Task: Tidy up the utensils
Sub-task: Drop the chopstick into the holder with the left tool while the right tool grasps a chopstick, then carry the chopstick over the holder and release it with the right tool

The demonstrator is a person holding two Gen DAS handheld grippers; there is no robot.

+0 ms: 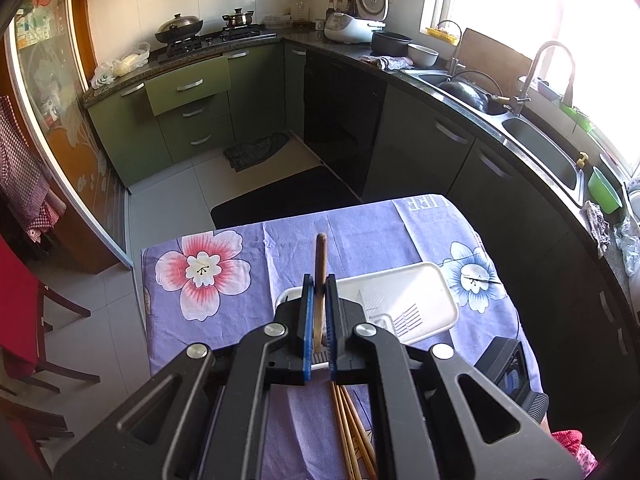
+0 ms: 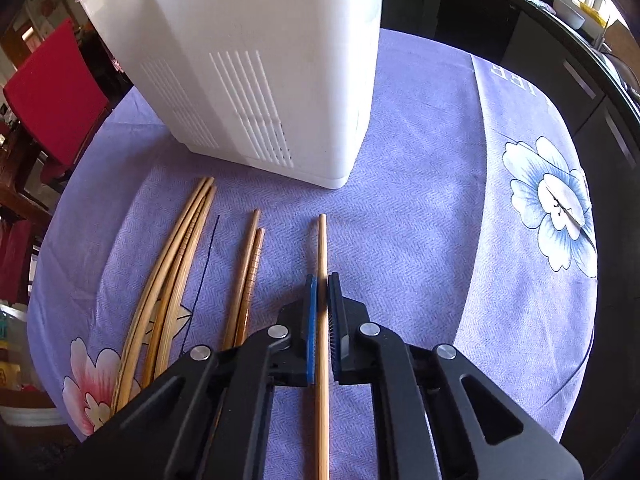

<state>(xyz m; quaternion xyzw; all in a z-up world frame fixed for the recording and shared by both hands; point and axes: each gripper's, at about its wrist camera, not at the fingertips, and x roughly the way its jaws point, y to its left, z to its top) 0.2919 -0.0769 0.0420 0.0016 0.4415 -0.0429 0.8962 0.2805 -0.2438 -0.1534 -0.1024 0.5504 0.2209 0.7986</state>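
Observation:
In the left wrist view my left gripper [image 1: 319,280] is shut on a brown chopstick [image 1: 321,256], which stands up between the blue pads above the open top of the white utensil holder [image 1: 432,280]. More chopsticks [image 1: 352,436] lie on the cloth below it. In the right wrist view my right gripper [image 2: 322,280] is shut on a single light bamboo chopstick [image 2: 322,248] lying on the purple cloth, in front of the white utensil holder [image 2: 256,68]. Several other chopsticks [image 2: 188,256] lie to its left.
The table carries a purple flowered cloth [image 1: 248,240]. A red chair [image 2: 52,92] stands at the table's left. Green kitchen cabinets [image 1: 188,104] and a sink counter [image 1: 536,148] lie beyond. A black device [image 1: 508,364] sits at the table's right edge.

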